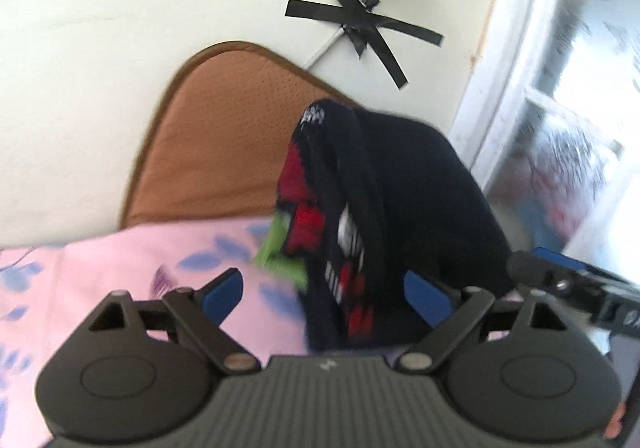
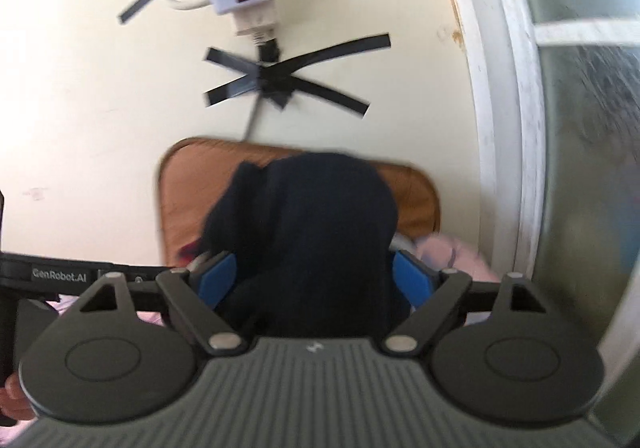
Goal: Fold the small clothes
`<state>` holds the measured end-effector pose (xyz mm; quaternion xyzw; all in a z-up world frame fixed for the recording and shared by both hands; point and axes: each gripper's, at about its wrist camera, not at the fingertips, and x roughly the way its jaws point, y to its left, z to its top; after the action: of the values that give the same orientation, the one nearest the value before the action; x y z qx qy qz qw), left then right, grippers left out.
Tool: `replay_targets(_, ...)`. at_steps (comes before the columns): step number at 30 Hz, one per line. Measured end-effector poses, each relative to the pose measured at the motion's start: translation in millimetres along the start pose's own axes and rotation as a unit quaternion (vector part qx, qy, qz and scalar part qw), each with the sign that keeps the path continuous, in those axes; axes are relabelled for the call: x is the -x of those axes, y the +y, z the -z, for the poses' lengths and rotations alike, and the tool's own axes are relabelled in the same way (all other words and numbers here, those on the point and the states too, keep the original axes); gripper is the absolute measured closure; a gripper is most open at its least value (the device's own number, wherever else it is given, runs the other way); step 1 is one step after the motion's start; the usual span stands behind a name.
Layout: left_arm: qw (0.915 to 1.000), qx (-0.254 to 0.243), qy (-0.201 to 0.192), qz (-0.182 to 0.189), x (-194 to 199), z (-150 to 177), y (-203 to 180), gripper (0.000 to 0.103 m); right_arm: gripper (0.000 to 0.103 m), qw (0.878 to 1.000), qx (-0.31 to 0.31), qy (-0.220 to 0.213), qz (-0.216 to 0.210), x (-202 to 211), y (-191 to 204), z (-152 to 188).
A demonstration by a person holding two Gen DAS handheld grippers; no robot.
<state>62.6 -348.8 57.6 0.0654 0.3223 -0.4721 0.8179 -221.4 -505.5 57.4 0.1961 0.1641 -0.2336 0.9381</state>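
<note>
Left wrist view: the left gripper (image 1: 324,290) has its blue pads spread wide, a dark knitted garment with red and white pattern (image 1: 380,208) lying loose between them on a pink floral cloth (image 1: 120,268). The right gripper (image 2: 308,278) is likewise spread around the garment's dark bulk, not pinching it. Behind lie a brown perforated mat (image 1: 216,136), then black tape crossed on the wall (image 1: 360,28).
</note>
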Motion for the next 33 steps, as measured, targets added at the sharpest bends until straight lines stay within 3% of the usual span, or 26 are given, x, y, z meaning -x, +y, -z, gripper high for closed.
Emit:
replay_targets(8, 0.9978, -0.021, 0.016, -0.061, 63, 82, -1, 0.0, 0.008, 0.993, -0.1, 0.057, -0.022, 65, 34, 87)
replay_targets(13, 0.994, -0.05, 0.018, -0.096, 88, 114, -6, 0.0, 0.008, 0.995, -0.092, 0.044, -0.005, 99, 64, 118)
replay_targets(18, 0.9936, -0.047, 0.024, -0.1, 100, 132, 2, 0.0, 0.007, 0.996, -0.086, 0.019, 0.027, 114, 78, 138)
replay_targets(24, 0.9928, -0.052, 0.031, -0.104, 99, 142, 9, 0.0, 0.003, 0.991, -0.121, 0.001, 0.052, 111, 79, 149)
replay_targets(33, 0.9945, -0.047, 0.012, -0.093, 95, 152, 13, 0.0, 0.0, 0.993, -0.096, -0.029, 0.059, 98, 87, 146)
